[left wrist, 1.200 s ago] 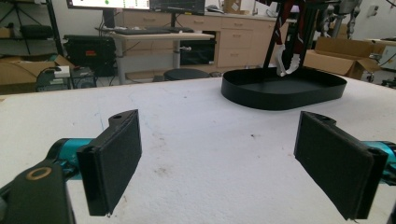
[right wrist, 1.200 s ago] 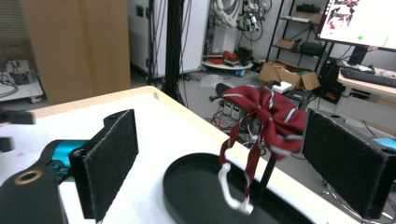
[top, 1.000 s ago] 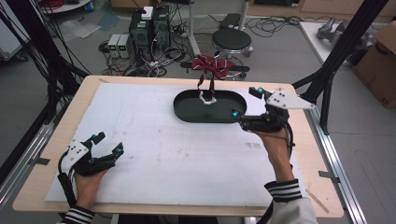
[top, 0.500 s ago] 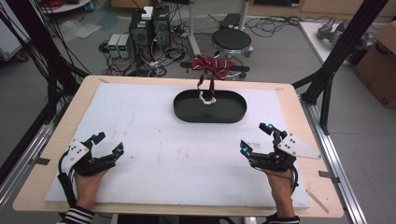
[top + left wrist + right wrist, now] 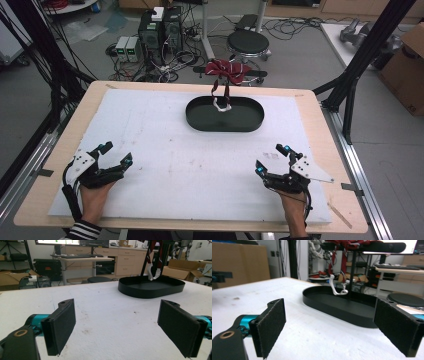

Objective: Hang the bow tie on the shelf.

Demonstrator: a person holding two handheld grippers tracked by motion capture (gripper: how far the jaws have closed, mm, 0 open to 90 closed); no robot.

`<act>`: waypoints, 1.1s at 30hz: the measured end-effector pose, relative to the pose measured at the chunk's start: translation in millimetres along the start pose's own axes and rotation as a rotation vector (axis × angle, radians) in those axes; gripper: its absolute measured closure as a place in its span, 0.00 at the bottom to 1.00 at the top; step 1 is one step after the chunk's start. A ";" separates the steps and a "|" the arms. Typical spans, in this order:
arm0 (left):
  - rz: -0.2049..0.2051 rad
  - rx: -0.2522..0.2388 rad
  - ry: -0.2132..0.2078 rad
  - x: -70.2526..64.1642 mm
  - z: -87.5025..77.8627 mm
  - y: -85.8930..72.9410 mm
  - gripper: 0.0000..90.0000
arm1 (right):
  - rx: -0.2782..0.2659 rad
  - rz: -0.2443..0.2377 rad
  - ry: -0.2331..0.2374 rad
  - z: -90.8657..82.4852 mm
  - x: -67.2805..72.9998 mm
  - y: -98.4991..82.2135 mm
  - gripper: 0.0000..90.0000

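A black oval tray (image 5: pixel 225 115) lies at the far middle of the white mat (image 5: pixel 190 160). From its middle rises a thin black stand (image 5: pixel 352 272) draped with dark red straps (image 5: pixel 227 71) and a white strap end (image 5: pixel 221 106) hanging into the tray. My left gripper (image 5: pixel 116 154) rests open at the near left of the mat, nothing between its pads (image 5: pixel 60 326). At the near right my right gripper (image 5: pixel 273 158) is open too, its pads (image 5: pixel 268 323) bare. Both sit far from the tray (image 5: pixel 152 287) (image 5: pixel 342 303).
The mat lies on a wooden table (image 5: pixel 45 180) framed by black struts (image 5: pixel 365 55). Beyond the far edge stand a round stool (image 5: pixel 248 42), computer boxes (image 5: pixel 160 30) and cables on the floor. A cardboard box (image 5: pixel 407 70) sits at the right.
My right gripper has drawn back from the tray's right end to the near right of the mat and settled there. The left gripper has stayed put.
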State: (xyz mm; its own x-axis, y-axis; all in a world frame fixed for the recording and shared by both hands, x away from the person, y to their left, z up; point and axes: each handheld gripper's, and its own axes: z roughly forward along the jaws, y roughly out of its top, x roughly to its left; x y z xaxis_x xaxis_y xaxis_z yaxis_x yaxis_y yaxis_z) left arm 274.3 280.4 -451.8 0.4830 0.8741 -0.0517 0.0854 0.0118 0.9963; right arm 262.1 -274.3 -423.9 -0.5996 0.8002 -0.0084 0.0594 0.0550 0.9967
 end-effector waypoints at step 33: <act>0.010 -0.005 0.002 -0.8 -0.6 -0.3 0.17 | 0.034 0.002 -0.088 -0.2 -2.2 -27.9 0.11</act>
State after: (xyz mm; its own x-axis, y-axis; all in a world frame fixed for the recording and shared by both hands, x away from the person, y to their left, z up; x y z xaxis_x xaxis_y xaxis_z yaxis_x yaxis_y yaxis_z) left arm 273.4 280.0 -452.0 0.4822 0.8750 -0.0421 0.0763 0.0059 0.9971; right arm 261.6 -277.7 -451.6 -0.5272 0.8496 -0.0145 0.0888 0.0720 0.9934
